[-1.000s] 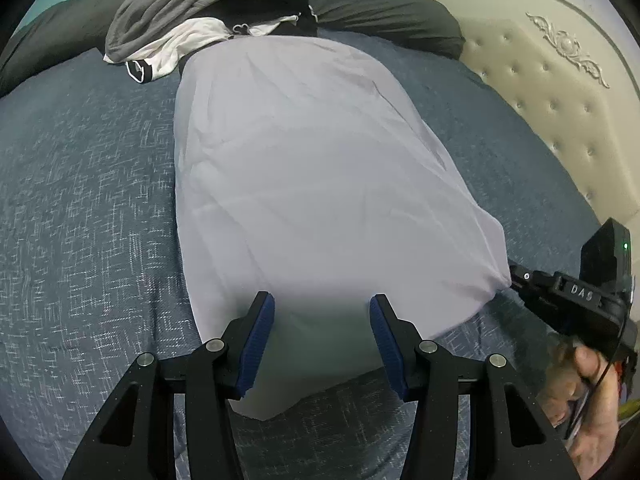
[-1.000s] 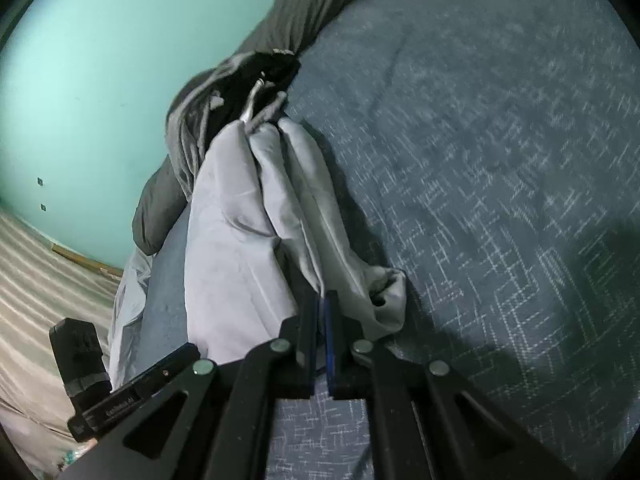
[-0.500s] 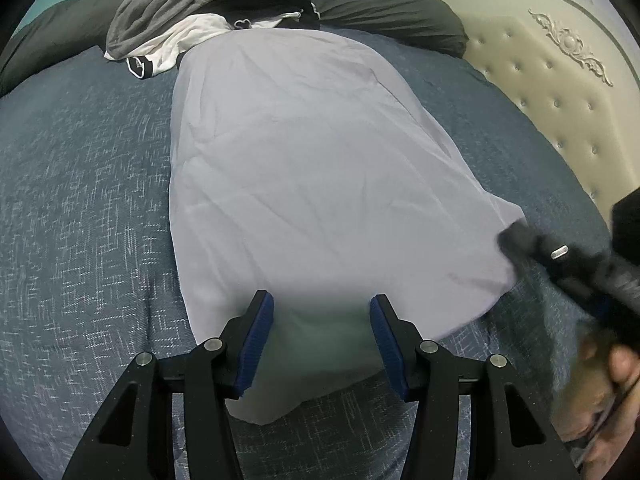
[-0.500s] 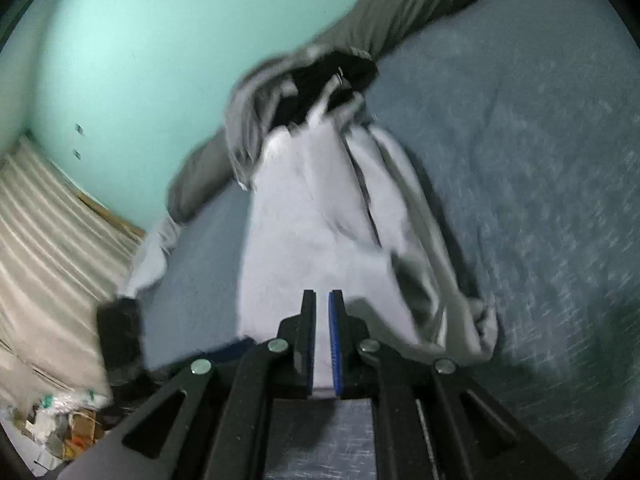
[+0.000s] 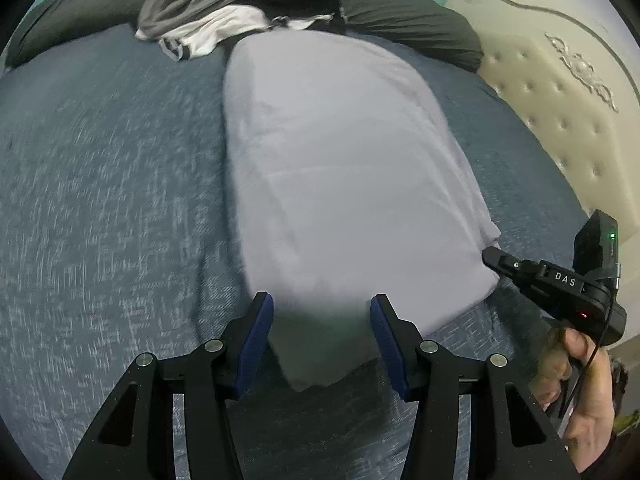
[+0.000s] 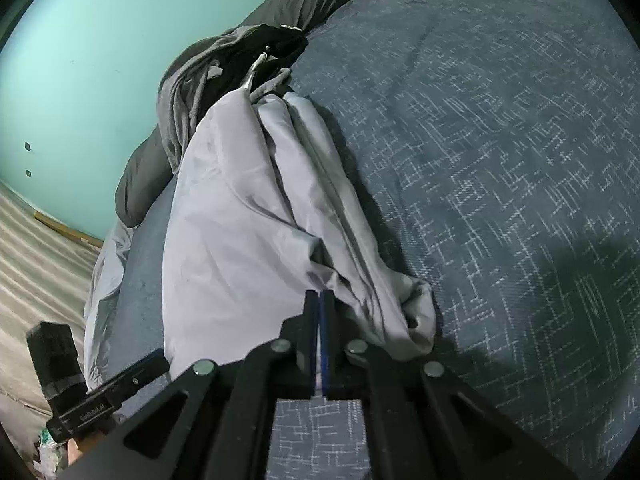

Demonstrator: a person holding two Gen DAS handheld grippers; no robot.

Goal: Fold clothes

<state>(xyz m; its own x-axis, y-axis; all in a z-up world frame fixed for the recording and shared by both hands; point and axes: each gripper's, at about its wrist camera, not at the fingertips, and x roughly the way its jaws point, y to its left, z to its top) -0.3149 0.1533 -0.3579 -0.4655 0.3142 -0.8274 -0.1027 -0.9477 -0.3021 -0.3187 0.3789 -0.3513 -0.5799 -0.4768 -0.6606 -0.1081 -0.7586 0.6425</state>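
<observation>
Left hand-held gripper: the left hand-held gripper (image 5: 322, 338) hung low over the near edge of the garment, its blue-padded fingers (image 5: 256, 344) spread wide apart and grasping nothing.
Right hand-held gripper: the right hand-held gripper (image 6: 319, 320) had its fingers clenched together on the garment's right near edge, a thin strip of pale cloth pinched between the pads.
Garment: the light grey garment (image 5: 344, 184) lay lengthwise on the bed, spread fairly flat from near to far; in the right wrist view its right side was bunched into long folds with a rumpled corner just right of the clenched fingers.
Bed: the dark blue patterned bedspread (image 5: 100, 200) carried everything.
Clothes pile: a heap of grey, white and black clothes (image 5: 236, 4) sat at the garment's far end, touching it.
Pillow: a dark pillow (image 5: 404, 16) lay behind the heap.
Headboard: a cream tufted headboard (image 5: 560, 92) stood far right.
Person: a hand (image 5: 580, 392) held the right tool's grip at the near right.
</observation>
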